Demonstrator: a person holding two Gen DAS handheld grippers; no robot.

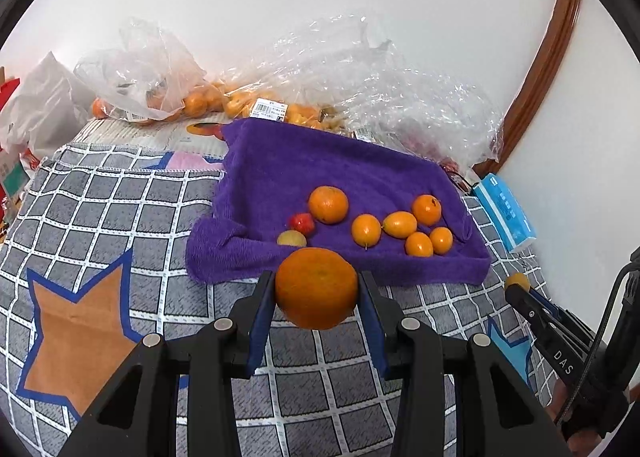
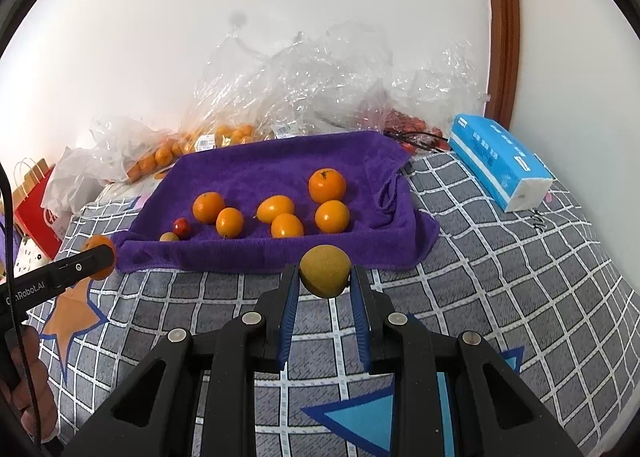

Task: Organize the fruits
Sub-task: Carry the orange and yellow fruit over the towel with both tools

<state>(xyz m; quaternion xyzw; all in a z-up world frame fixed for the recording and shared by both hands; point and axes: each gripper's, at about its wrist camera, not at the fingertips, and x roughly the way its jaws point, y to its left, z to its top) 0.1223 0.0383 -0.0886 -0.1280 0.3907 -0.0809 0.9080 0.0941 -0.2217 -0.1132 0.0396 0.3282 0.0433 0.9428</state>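
Note:
My left gripper (image 1: 317, 289) is shut on a large orange (image 1: 316, 288), held just in front of the purple towel (image 1: 320, 161). My right gripper (image 2: 325, 277) is shut on a small yellow-green fruit (image 2: 325, 271), also just before the purple towel (image 2: 280, 165). On the towel lie several oranges (image 1: 328, 204) and smaller kumquat-like fruits (image 1: 399, 224), plus a small red fruit (image 1: 301, 222) and a yellowish one (image 1: 291, 238). In the right wrist view the left gripper (image 2: 98, 257) shows at the left with its orange. The right gripper (image 1: 517, 284) shows at the right of the left wrist view.
Clear plastic bags (image 1: 360, 69) with more oranges lie behind the towel by the white wall. A blue tissue pack (image 2: 500, 161) sits right of the towel. A red paper bag (image 2: 36, 201) stands at the left. The checked grey bedspread (image 2: 500, 257) lies under everything.

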